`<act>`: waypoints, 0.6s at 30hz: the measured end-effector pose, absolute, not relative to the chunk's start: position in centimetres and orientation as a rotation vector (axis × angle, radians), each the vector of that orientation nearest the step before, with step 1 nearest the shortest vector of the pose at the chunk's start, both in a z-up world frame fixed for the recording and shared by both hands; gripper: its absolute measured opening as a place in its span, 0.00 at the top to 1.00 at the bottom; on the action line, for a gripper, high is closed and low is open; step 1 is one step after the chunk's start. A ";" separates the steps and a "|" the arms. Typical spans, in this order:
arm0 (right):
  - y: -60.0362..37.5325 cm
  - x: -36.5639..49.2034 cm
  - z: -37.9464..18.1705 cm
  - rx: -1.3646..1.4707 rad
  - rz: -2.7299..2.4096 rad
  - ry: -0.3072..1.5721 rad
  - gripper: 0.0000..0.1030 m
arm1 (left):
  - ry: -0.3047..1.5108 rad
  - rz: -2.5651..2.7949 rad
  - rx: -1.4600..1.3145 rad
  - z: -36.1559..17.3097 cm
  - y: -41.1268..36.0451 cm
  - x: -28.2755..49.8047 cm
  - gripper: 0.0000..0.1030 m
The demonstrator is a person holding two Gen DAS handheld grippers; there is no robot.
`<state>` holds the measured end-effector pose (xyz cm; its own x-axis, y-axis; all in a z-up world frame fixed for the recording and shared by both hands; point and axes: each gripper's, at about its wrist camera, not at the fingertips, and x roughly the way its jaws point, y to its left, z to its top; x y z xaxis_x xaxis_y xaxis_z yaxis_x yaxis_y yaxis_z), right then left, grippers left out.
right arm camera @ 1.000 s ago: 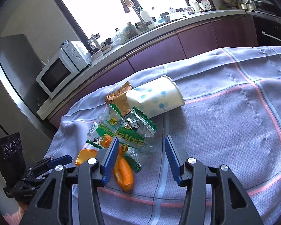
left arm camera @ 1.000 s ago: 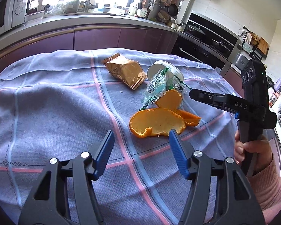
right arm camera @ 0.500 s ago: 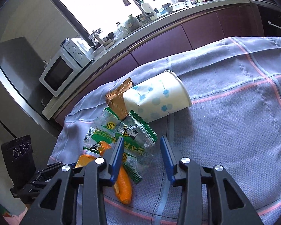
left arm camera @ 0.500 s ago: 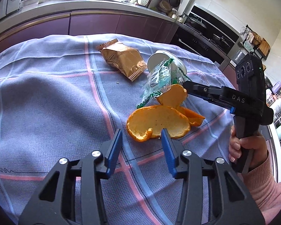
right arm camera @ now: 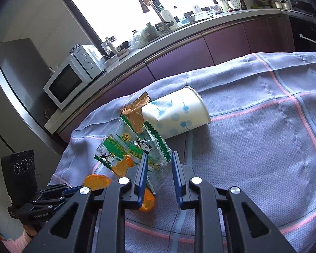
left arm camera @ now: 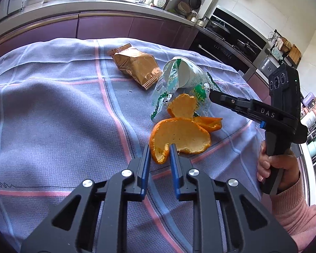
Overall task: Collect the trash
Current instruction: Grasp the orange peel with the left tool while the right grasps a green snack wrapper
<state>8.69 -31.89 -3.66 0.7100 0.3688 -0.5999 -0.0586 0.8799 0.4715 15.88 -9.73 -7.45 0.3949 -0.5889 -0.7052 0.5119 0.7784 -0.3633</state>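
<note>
1. The trash lies in a loose cluster on a lilac tablecloth [left arm camera: 52, 116] crossed by pink and pale blue stripes, toward the far right part of the table in the left wrist view.
2. The orange peel [left arm camera: 179, 137] is the nearest piece: a broad, curled sheet with its pale yellow pith facing up and a bright orange rim, plus two smaller curls just behind it.
3. The left gripper [left arm camera: 159, 151] has just been closing. Its blue pads stand narrowly apart with the near edge of the peel between them; whether they already press on it cannot be told.
4. A clear plastic wrapper [right arm camera: 134, 149] with green zigzag edges, green print and small cartoon cows lies crumpled over the rear peel pieces and against the cup.
5. The right gripper [right arm camera: 159, 162] has also just been closing. Its pads are a small gap apart around the wrapper's near corner, the left pad touching the film and the right one clear of it.
6. A white paper cup [right arm camera: 177, 113] with light blue dots lies on its side, its mouth toward the right in the right wrist view.
7. A crinkled gold snack bag [left arm camera: 137, 67] lies flat just beside the cup, one serrated end toward the counter.
8. A hand [left arm camera: 278, 168] in a pink sleeve grips the right gripper's handle.
</note>
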 end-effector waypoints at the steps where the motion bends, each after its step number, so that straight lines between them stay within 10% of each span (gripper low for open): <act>1: -32.0 8.6 -3.6 0.440 0.241 0.745 0.80 | 0.929 -0.699 -0.092 -7.4 -9.7 15.8 0.82; 18: -32.2 6.6 -0.6 0.367 0.165 0.635 0.80 | 0.854 -0.682 -0.106 -5.5 -6.5 13.5 0.85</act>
<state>6.63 -32.23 -0.63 0.7946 0.2607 -0.5484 -0.0382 0.9228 0.3834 13.53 -6.47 -5.49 0.4600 -0.5941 -0.6599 0.5125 0.7846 -0.3490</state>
